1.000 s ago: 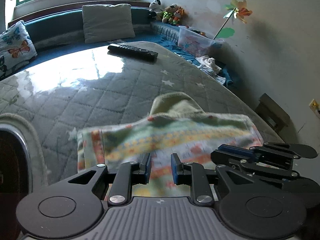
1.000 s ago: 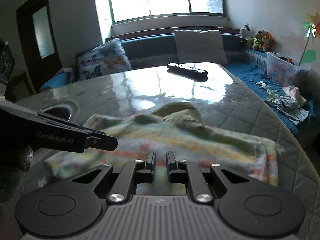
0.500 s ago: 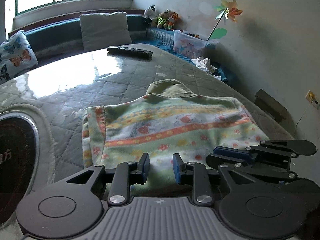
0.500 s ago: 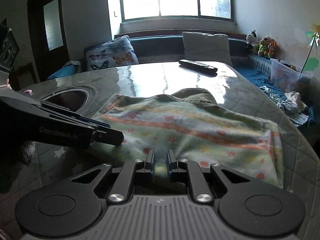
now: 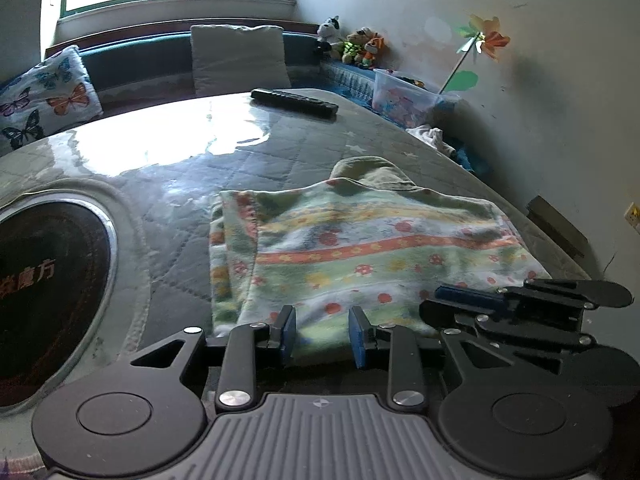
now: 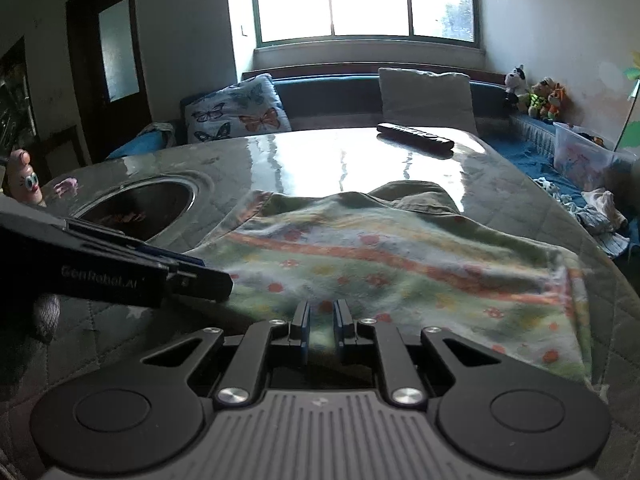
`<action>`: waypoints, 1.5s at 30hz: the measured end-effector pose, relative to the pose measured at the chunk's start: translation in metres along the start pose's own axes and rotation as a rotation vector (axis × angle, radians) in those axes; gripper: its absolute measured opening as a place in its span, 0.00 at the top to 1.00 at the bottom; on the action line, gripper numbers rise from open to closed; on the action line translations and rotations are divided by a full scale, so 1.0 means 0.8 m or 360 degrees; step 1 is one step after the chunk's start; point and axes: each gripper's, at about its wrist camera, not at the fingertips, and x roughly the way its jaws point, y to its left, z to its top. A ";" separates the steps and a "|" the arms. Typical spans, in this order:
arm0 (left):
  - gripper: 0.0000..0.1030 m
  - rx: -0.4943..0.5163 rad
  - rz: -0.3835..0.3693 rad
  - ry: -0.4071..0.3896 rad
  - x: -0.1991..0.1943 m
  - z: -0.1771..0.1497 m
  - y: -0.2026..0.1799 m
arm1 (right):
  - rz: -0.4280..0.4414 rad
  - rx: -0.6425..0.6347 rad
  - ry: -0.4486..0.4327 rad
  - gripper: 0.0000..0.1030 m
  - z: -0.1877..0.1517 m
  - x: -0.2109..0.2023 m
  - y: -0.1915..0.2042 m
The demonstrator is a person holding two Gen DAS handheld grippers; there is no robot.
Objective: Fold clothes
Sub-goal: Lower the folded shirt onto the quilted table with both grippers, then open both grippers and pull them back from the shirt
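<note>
Striped floral garment (image 5: pixel 372 248) folded flat on the quilted bench (image 5: pixel 240 176), left hand-held gripper (image 5: pixel 322 334) at its near edge, jaws just opening, pads clear of the cloth, right hand-held gripper (image 6: pixel 320 328) nearly closed, cloth edge between its pads, grip unclear.

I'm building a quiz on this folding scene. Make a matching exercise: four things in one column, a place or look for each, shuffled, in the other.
Things:
1. remote control
2. patterned cloth
3. butterfly pillow
4. soft toys

Places or looks:
A. striped, lying flat at the near table edge
B. black, at the far end of the table
C. in the bench corner by the wall
D. leaning on the bench backrest

Pairs: 1-B, 2-A, 3-D, 4-C
</note>
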 end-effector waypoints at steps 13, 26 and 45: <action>0.49 -0.0069 0.0012 -0.0015 -0.022 -0.003 0.009 | 0.0006 0.0057 -0.0039 0.58 -0.004 -0.005 0.010; 0.26 -0.0070 0.0049 -0.0056 -0.044 -0.018 0.013 | -0.0135 0.0105 -0.0065 0.23 -0.020 -0.029 0.012; 0.00 -0.0045 0.0070 -0.0090 -0.070 -0.045 0.022 | -0.0326 0.0162 -0.0065 0.00 -0.037 -0.044 0.028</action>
